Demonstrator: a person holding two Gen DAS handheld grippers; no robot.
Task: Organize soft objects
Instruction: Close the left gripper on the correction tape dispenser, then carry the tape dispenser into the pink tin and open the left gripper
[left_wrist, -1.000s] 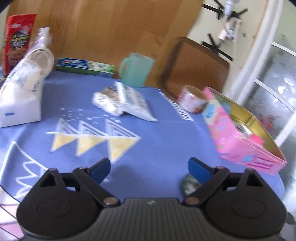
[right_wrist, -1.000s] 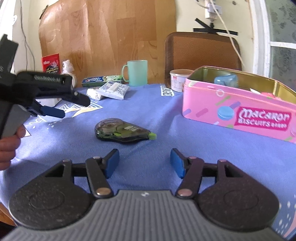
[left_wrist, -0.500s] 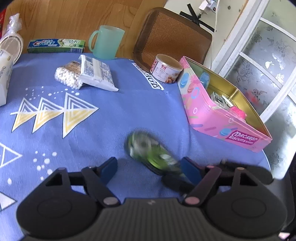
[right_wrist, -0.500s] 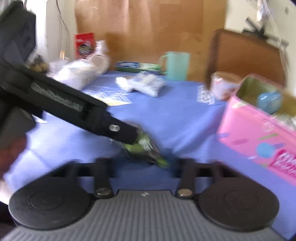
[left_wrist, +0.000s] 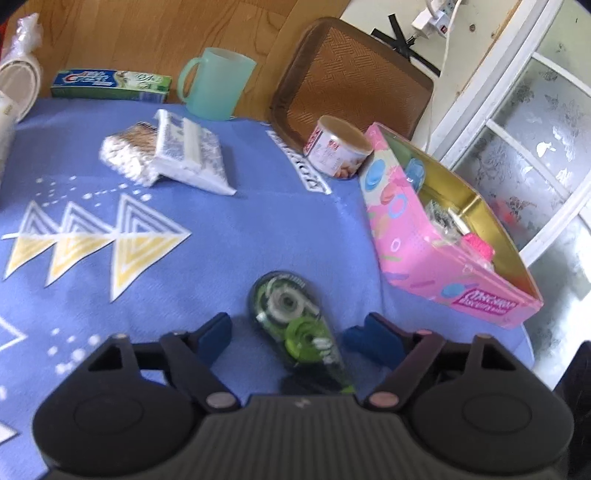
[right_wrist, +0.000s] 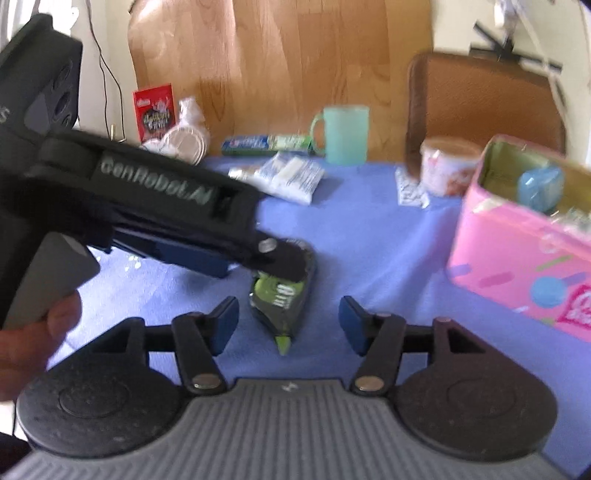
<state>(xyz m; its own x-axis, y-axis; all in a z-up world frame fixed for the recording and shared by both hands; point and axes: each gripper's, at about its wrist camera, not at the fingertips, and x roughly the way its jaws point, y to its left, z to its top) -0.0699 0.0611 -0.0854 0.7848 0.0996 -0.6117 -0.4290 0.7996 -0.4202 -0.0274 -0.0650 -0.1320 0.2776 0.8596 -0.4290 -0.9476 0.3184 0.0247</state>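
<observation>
The correction tape dispenser (left_wrist: 295, 325) is lying flat on the blue surface (left_wrist: 236, 236), well short of the pink biscuit tin (left_wrist: 417, 254) that is standing open off to the right. In the left wrist view it is sitting between the two blue pads of the left hand-held gripper (left_wrist: 291, 336), slightly nearer the left pad, with cloth showing on both sides; the jaws are closing on it but the pads are not yet pressing. The right hand-held gripper (right_wrist: 288, 321) is facing the same item from the near side, its jaws opening, and nothing is held in them; the green tip is lying just ahead of the gap between its pads. The left unit is judged the nearer of the two, since its fingers (right_wrist: 284, 262) are already overlapping the body of the dispenser in the right wrist view (contact cannot be confirmed there owing to blur). The long axis of the dispenser is running roughly along the left unit's pointing line, tilted a little across it: the rounded reel end is pointing away from the left camera, the narrow green nose towards it and slightly to the right. The pads are therefore closing across the short width. The main risk, in this inspector's judgement, is the hard shell skidding or pivoting if one pad arrives first. A hand (right_wrist: 33, 332) is gripping the left unit's handle.
</observation>
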